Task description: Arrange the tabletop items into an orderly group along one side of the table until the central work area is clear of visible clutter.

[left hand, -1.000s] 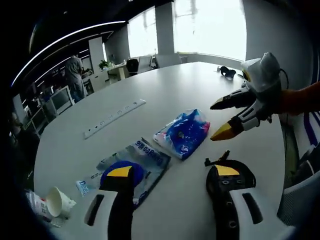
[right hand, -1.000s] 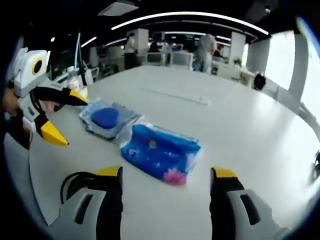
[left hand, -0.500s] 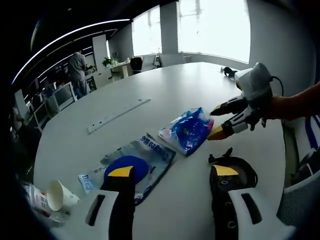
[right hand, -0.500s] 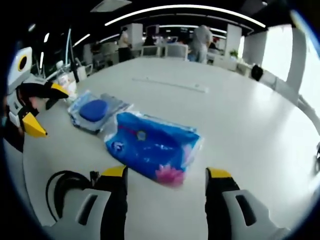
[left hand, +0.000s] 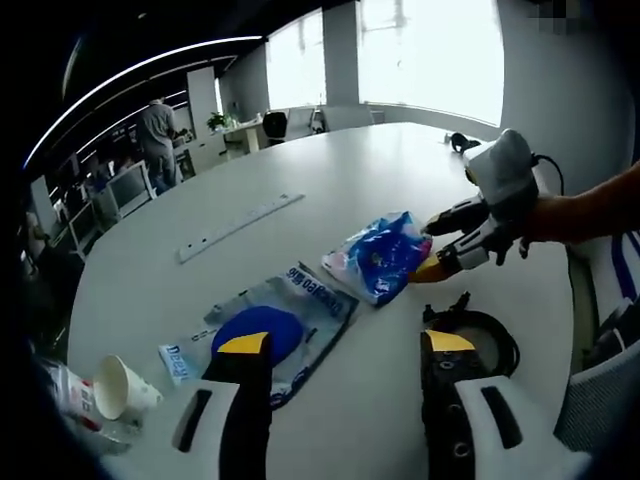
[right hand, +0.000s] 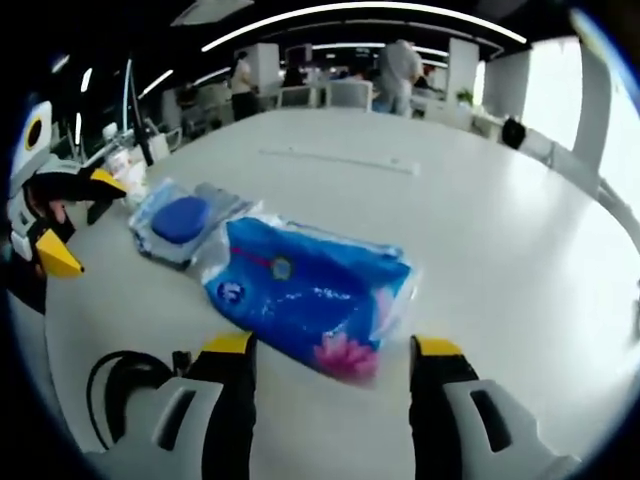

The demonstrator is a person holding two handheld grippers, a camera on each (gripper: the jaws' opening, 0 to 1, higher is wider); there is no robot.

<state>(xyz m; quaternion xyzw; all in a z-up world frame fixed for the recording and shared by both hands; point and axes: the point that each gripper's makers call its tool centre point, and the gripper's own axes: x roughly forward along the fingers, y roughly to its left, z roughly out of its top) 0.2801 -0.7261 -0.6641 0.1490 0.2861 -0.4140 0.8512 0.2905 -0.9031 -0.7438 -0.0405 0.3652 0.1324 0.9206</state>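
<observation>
A blue tissue pack (left hand: pixel 383 257) (right hand: pixel 308 292) lies flat on the white table (left hand: pixel 330 180). My right gripper (right hand: pixel 333 347) (left hand: pixel 430 250) is open, and its yellow-tipped jaws stand on either side of the pack's near end. A clear bag holding a round blue item (left hand: pixel 262 330) (right hand: pixel 180 220) lies beside the pack. My left gripper (left hand: pixel 346 344) (right hand: pixel 82 222) is open above the table just in front of that bag, holding nothing. A coiled black cable (left hand: pixel 487 340) (right hand: pixel 122 380) rests between the two grippers.
A tipped paper cup (left hand: pixel 122 387) and a bottle (right hand: pixel 118 160) sit near the table's edge by the left gripper. A long white power strip (left hand: pixel 238 227) (right hand: pixel 338 160) lies mid-table. A dark object (left hand: pixel 456 143) sits at the far end. People stand at desks beyond.
My right gripper has moved forward to the tissue pack, so its open jaws now flank the pack's end. The left gripper has barely shifted.
</observation>
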